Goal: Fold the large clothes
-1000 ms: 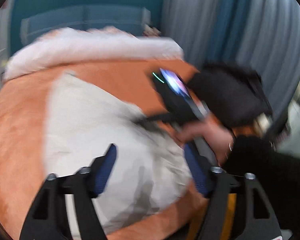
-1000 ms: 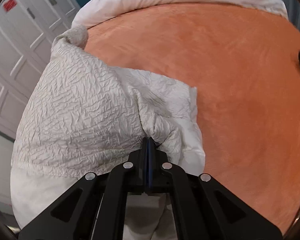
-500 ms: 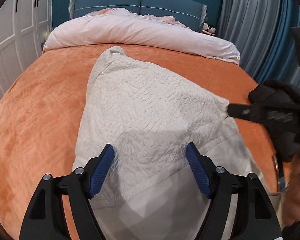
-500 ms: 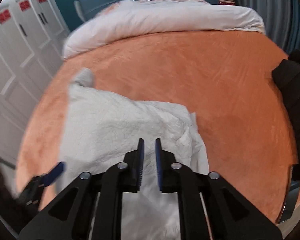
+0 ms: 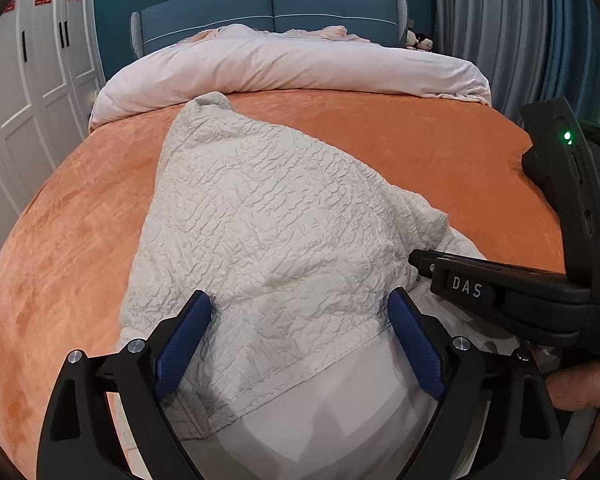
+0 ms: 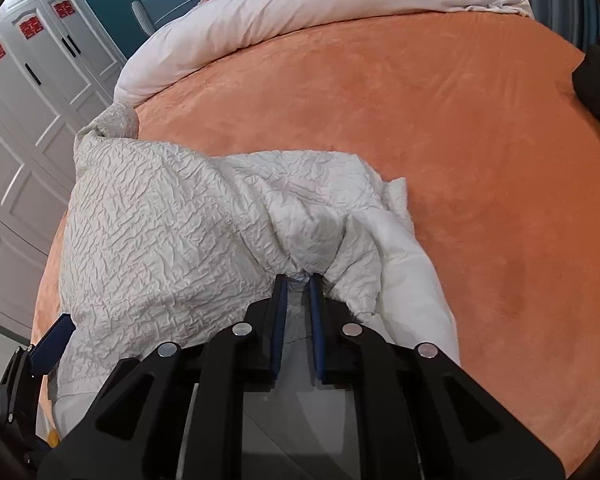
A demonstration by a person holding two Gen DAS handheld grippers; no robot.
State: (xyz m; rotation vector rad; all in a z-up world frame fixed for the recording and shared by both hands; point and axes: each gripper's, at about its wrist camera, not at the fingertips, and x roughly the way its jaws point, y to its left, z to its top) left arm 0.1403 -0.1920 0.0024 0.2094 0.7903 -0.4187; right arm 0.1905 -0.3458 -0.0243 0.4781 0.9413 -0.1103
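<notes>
My left gripper (image 5: 298, 308) has just been opening; its jaws stand wide above the crinkled white garment (image 5: 268, 232), gripping nothing. At lower centre, my right gripper (image 6: 298, 280) pinches a bunched fold of that garment, which sprawls across the orange bedspread (image 6: 440, 128).

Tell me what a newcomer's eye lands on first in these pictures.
First, the crinkled off-white garment, spread over the near half of the orange plush bedspread. Next, the right gripper, whose blue pads pinch a bunched fold at the garment's right edge. The left gripper stands wide open above the hem, and a rolled pale pink duvet lies across the head of the bed.
</notes>
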